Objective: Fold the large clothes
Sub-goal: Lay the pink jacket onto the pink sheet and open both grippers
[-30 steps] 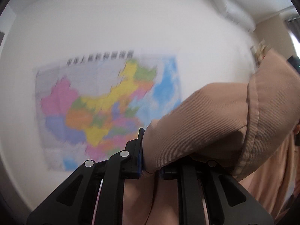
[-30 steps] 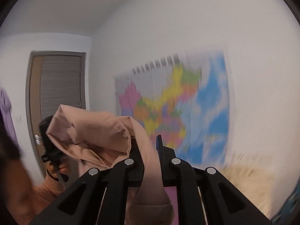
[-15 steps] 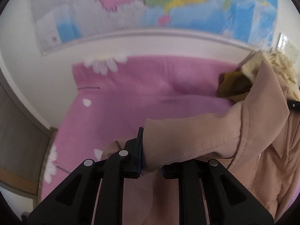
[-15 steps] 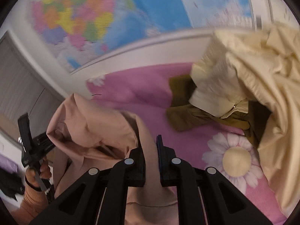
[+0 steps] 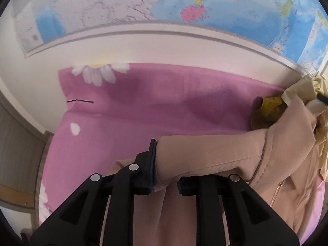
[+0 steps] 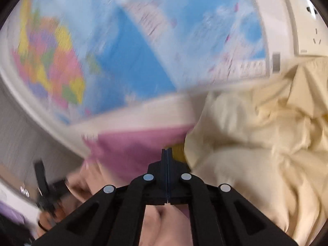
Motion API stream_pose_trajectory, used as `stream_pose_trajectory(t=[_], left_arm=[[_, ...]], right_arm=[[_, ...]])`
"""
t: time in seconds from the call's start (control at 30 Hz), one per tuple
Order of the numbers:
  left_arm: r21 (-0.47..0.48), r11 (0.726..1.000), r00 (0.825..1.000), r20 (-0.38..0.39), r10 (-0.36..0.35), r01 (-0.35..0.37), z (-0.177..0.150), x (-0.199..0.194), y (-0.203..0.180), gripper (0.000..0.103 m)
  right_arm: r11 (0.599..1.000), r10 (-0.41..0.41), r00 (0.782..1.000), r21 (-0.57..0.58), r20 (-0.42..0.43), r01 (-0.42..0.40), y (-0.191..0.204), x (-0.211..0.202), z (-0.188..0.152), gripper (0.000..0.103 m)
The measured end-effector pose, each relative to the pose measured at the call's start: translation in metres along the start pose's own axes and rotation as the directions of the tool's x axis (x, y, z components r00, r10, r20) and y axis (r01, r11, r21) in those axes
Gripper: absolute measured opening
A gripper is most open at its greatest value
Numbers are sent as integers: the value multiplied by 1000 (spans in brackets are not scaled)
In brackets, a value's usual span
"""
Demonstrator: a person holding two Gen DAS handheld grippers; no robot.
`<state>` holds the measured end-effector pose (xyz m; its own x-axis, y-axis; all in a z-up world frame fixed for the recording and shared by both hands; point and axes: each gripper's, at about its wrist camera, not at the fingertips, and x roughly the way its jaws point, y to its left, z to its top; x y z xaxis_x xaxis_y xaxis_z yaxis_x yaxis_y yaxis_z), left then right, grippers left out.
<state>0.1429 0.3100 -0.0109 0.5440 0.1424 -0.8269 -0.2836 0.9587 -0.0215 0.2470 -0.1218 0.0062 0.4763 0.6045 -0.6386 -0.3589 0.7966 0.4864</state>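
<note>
A beige-pink jacket (image 5: 215, 153) with a zip hangs from my left gripper (image 5: 164, 176), which is shut on a fold of it above the pink flowered bed sheet (image 5: 143, 112). The jacket stretches to the right and drapes down below the fingers. In the right wrist view my right gripper (image 6: 167, 153) has its jaws pressed fully together; pink-beige cloth (image 6: 164, 221) shows below it, but whether the tips pinch it I cannot tell. That view is blurred by motion.
A cream garment pile (image 6: 256, 143) lies on the right of the bed, with an olive-yellow garment (image 5: 268, 106) beside it. A colourful wall map (image 5: 184, 4) hangs behind the bed. A wooden bed frame edge (image 5: 18, 139) is at left.
Both grippers swung down from facing the wall to over the bed. The jacket came down with them. The right gripper's jaws, earlier spread around jacket cloth, are now fully together.
</note>
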Motion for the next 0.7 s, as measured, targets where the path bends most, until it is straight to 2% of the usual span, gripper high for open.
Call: stream_pose_trajectory(t=[0.03,0.07,0.1,0.17,0.23,0.27,0.33,0.43,0.47,0.5,0.53,0.57,0.7], left_arm=[[-1,1000,1000,-17,17,-17,0,8,-1,19],[13,1000,999,-29,28,-28,-2,14,-3,21],[24,999,998,-43,49,-48,-5,23,-3,23],[22,998,997,-61,52,-51,-11,33,1,26],[19,999,997,-67,37,-36,-17,39,7,28],[16,1000,997,-69,28,-27,-20,40,9,28],[16,1000,997,-75,15,-14,-23,41,12,28],[44,999,997,-73,27,-24,-25,41,9,28],[43,999,997,-74,25,-22,-24,41,8,28],[38,999,997,-75,20,-17,-23,41,9,28],[32,999,997,-77,13,-11,-23,42,10,27],[22,1000,997,-79,2,0,-22,41,11,26],[-10,999,995,-81,-50,50,-18,33,11,23]], right_arm=[[1000,-8,1000,19,-23,8,-2,6,4,5],[1000,7,999,25,-49,-6,-1,11,3,11],[1000,26,996,15,-89,-25,1,16,-4,36],[998,24,988,-58,-155,-33,9,20,-29,70],[986,3,980,-163,-201,-36,14,14,-65,73],[983,-3,977,-178,-215,-37,12,11,-78,78],[986,-13,974,-164,-225,-25,0,3,-106,91],[992,11,959,-117,-285,-46,-14,4,-142,93],[993,20,955,-106,-297,-54,-17,7,-147,88],[991,42,949,-105,-314,-79,-18,10,-156,55],[991,54,946,-95,-319,-89,-19,12,-163,26],[993,59,945,-75,-323,-88,-22,12,-165,4],[994,-13,979,-107,-204,-9,-19,-20,-154,2]])
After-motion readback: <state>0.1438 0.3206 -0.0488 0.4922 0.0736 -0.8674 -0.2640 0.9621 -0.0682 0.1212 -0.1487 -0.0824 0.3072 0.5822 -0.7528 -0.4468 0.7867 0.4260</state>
